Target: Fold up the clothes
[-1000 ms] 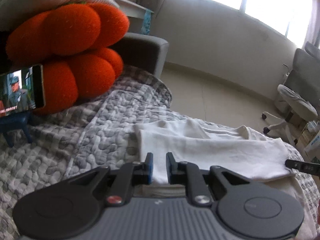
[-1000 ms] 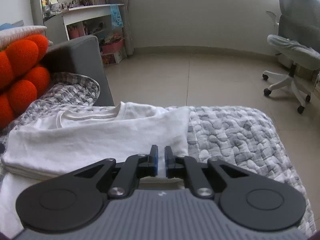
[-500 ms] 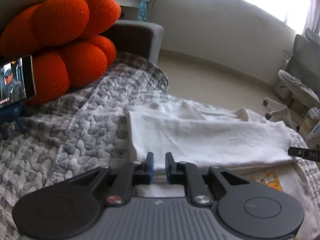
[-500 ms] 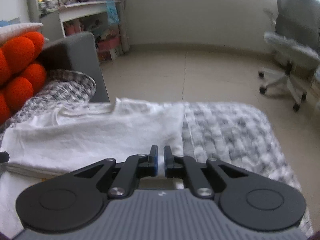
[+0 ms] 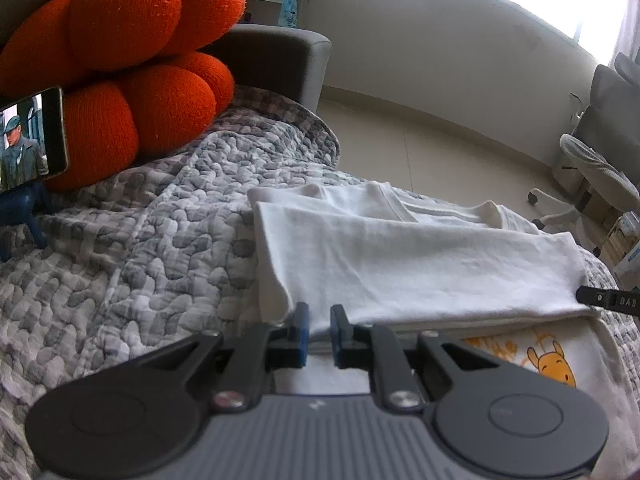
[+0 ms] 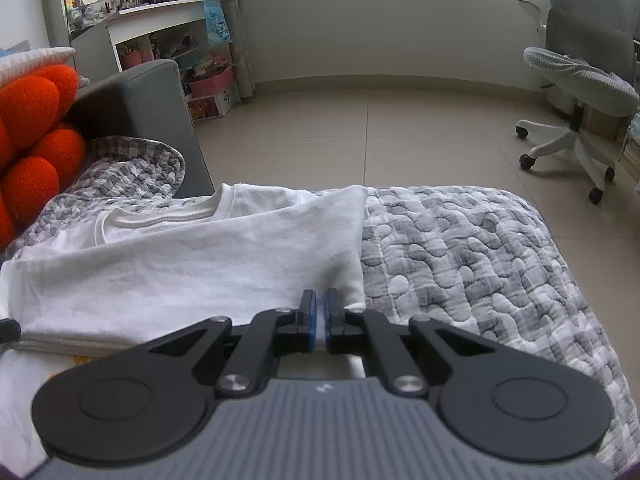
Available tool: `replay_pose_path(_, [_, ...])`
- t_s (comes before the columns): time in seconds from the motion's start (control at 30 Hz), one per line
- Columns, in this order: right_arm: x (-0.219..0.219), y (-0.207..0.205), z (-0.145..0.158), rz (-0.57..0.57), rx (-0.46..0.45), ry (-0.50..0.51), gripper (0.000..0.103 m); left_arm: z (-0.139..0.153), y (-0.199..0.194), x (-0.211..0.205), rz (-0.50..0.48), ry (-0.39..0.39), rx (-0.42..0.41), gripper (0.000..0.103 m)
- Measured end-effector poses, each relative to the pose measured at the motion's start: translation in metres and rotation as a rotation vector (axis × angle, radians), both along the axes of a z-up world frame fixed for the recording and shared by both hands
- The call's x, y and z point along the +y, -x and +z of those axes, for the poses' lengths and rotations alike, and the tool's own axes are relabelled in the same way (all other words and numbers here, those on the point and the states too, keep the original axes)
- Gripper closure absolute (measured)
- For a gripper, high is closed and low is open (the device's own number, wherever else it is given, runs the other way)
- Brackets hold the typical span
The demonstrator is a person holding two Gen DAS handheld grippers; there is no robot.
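White t-shirt (image 5: 420, 256) lies partly folded on the grey quilt (image 5: 132, 264), upper layer doubled over toward the collar, which faces the floor side. Landmark: the shirt.

Left gripper (image 5: 319, 330) sits at the shirt's near fold edge, toward its left corner. Jaws narrow, a bunch of white cloth pinched between the blue pads. Right gripper (image 6: 319, 320) is at the shirt's near edge by its right corner, jaws almost fully closed, a thin strip of white fabric caught between them. In the left wrist view the right gripper's tip shows as a black bar at the shirt's right corner; in the right wrist view a black tip shows at the shirt's left edge.

Under the shirt's near edge, a second white garment with a yellow cartoon bear print (image 5: 552, 364) sticks out toward the camera.

Left of the shirt, well apart: orange lumpy cushion (image 5: 120, 60) against the grey sofa arm (image 5: 276, 64); a phone (image 5: 32, 140) on a blue stand just in front of the cushion, screen lit.

Beyond the shirt: tiled floor (image 6: 360, 132). Right of the shirt, well apart: office chair (image 6: 576, 92) on wheels. Far left behind the sofa arm: white shelf unit (image 6: 160, 36) with clutter.
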State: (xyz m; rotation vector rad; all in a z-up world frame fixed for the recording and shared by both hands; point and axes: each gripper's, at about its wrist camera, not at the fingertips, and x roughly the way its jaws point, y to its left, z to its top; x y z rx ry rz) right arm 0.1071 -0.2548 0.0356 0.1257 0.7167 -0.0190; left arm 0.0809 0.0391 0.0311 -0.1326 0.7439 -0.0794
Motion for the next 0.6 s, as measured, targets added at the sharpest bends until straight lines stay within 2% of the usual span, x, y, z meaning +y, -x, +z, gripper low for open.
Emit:
replay_pose_path(0.1, [0.003, 0.003, 0.005, 0.002, -0.012, 0.019, 0.100, 0.001, -0.002, 0.000, 0.004, 0.004, 0.008, 0.090])
replay_pose_path(0.2, [0.004, 0.006, 0.013, 0.008, -0.036, 0.023, 0.094, 0.005, -0.001, 0.000, 0.006, 0.025, 0.016, 0.090])
replay_pose_path(0.6, [0.010, 0.012, 0.027, 0.046, -0.054, 0.016, 0.094, 0.002, 0.022, 0.000, -0.010, 0.055, 0.043, 0.088])
